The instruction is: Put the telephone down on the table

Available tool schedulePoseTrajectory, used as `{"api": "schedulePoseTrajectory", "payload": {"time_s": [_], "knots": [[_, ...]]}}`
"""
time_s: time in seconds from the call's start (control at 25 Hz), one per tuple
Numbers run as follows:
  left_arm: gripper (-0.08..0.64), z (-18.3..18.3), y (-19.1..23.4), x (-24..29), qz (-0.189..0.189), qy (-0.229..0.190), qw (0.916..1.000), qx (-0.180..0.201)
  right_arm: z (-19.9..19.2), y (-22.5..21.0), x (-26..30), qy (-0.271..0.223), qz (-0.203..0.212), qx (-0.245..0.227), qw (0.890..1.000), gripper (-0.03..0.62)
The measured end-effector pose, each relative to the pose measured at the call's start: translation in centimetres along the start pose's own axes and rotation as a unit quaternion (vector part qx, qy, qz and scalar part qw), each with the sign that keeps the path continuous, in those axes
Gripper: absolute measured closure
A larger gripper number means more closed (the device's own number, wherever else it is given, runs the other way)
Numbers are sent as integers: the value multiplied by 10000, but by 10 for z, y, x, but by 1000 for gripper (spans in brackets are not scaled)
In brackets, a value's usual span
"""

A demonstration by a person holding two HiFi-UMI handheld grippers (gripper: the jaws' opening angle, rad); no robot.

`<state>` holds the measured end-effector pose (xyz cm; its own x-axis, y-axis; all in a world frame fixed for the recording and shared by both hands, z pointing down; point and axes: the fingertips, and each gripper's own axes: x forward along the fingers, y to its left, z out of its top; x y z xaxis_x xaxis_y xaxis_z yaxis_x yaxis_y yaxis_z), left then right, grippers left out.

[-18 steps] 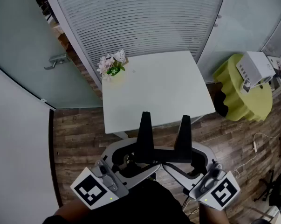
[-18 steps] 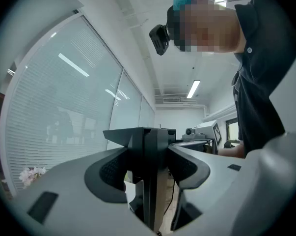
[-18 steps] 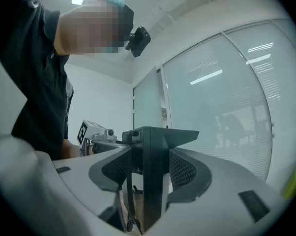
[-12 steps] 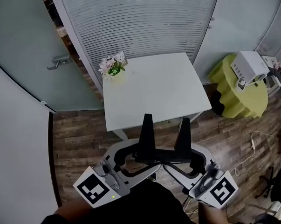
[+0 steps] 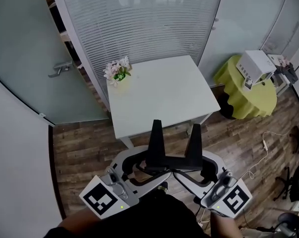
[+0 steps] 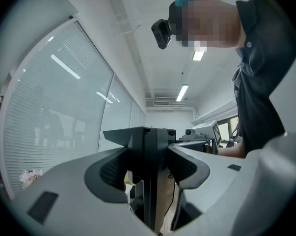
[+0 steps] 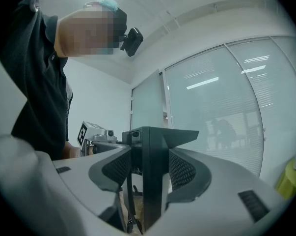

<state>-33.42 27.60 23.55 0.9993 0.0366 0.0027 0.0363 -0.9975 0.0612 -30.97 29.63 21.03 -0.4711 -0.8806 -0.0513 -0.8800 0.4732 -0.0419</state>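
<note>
Left tongs [image 5: 155,166] and right tongs [image 5: 190,170] each clamp an end of the black telephone [image 5: 172,160], held crosswise between them; the white table [image 5: 159,95] lies straight ahead, seemingly equally near both.

**Around the room's edges**

A small bunch of pink-and-white flowers [image 5: 117,72] stands close to the slatted blinds [image 5: 139,29]. Left of them, a frosted glass door [image 5: 25,58] carries a metal handle [image 5: 61,67]. At the right, a yellow-green cloth [image 5: 243,95] hangs in folds to the floor — a white box [image 5: 256,67] sits on top. A white cable [image 5: 265,145] trails over the wooden floor [image 5: 85,148].
</note>
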Motion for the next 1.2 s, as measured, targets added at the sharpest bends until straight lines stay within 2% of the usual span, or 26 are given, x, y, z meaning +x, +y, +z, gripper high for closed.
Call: {"api": "schedulePoseTrajectory", "payload": {"time_s": [0.32,0.6,0.76,0.88,1.2], "knots": [[305,-3,10,-19,-200,-20,9998,48,-13,10,13,241,-238,-174,9993,357],[305,-10,5,-9,-517,44,9986,14,-20,5,1,209,-573,-51,9981,357],[305,-10,-3,13,-532,-2,9986,-45,-21,-10,-17,150,-604,-33,9981,357],[305,-11,-8,38,-491,61,9988,59,-18,-29,-34,71,-562,-39,9984,357],[305,-3,-32,130,-258,-4,9996,84,-5,-98,-100,36,-317,-131,9994,357]]}}
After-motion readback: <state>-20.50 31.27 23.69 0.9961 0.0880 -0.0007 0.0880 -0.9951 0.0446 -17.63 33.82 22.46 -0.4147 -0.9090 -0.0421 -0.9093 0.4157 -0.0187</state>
